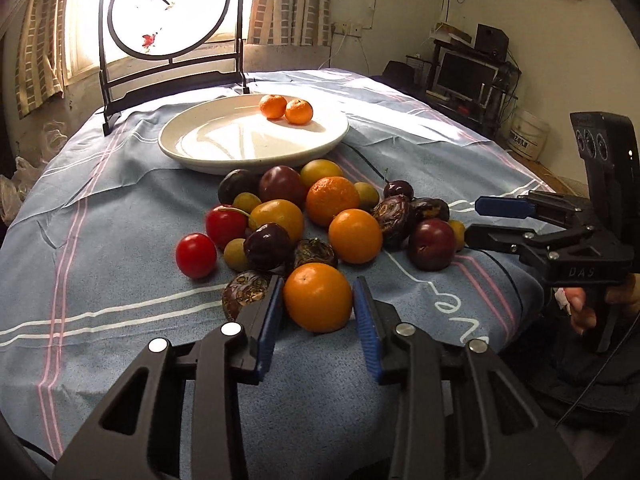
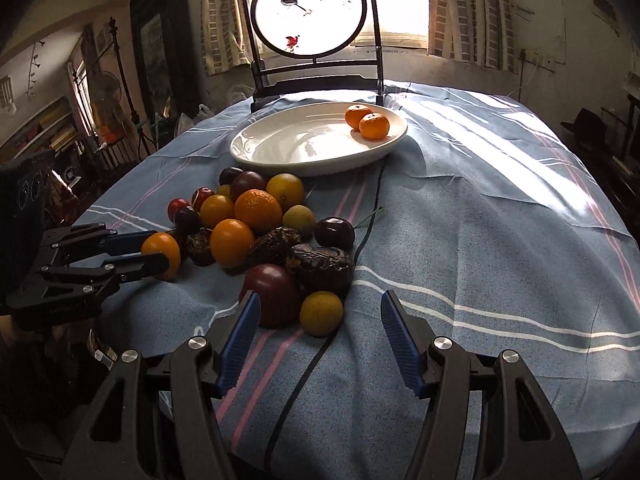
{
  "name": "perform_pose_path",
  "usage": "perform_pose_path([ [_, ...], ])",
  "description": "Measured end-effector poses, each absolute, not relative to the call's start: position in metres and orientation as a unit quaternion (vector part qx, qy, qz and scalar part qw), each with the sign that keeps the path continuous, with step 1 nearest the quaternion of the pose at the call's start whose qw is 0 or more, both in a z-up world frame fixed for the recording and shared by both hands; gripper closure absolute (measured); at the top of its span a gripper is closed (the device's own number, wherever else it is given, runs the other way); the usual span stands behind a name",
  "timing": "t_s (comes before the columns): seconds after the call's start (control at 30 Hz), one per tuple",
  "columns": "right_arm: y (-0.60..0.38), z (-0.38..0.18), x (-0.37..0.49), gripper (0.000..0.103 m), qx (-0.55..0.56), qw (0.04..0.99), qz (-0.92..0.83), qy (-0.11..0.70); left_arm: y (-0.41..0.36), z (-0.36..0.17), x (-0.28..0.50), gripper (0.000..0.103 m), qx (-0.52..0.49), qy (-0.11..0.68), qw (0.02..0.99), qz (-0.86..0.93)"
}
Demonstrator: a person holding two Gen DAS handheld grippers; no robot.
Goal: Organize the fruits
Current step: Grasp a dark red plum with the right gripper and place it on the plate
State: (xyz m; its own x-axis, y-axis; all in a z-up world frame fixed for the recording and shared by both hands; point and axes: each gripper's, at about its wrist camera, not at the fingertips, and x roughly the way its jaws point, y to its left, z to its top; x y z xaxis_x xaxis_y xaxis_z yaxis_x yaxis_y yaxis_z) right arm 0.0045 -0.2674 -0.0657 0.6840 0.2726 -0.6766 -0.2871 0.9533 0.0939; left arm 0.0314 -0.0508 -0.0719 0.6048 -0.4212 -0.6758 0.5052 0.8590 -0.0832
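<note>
Fruits, mixed, in a loose heap (image 1: 320,220) on a table draped with a pale blue striped cloth (image 1: 120,248): round orange citrus, dark purple plums, small red tomato-like fruits, yellow-green ones and wrinkled dark brown pieces (kind not clear).

Item, one smooth round orange fruit (image 1: 318,297), at the near edge of the heap, resting on the cloth. The left hand-held gripper (image 1: 318,320) has its blue-padded fingers (image 1: 268,320) on either side of this fruit, both pads against its skin, so it is clamped on it; the right wrist view shows the same fruit (image 2: 162,250) between those fingers.

Item, one small round yellow-green fruit (image 2: 321,313) beside a dark red plum (image 2: 274,300), at the other near edge of the heap. The right hand-held gripper (image 2: 320,340) stands with its jaws apart around this spot, pads touching nothing that I can see; its left finger overlaps the plum's edge in view.

Item, one shallow white ceramic dish (image 1: 192,148), just behind the heap, holding two small orange mandarins (image 1: 286,109) at its far right side, touching each other.

Item, one round painted screen in a dark frame (image 1: 168,8), upright behind the dish, before a bright window.
</note>
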Motion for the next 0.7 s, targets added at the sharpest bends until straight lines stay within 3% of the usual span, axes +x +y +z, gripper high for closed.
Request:
perform_pose_path([
  [0.4,-0.215,-0.072,0.010,0.040,-0.106,0.914,0.152,0.360,-0.029,-0.059,0.025,0.068,0.040,0.353,0.903,-0.242],
  [0.5,-0.201,-0.077,0.008,0.052,-0.161,0.913,0.123,0.354,-0.026,-0.060,0.025,0.068,0.036,0.355,0.903,-0.239],
  [0.53,-0.197,-0.079,0.007,0.064,-0.182,0.910,0.119,0.353,-0.025,-0.060,0.026,0.068,0.035,0.354,0.904,-0.238],
  [0.7,-0.205,-0.071,0.000,0.064,-0.149,0.918,0.134,0.343,-0.019,-0.061,0.027,0.068,0.025,0.353,0.905,-0.236],
])
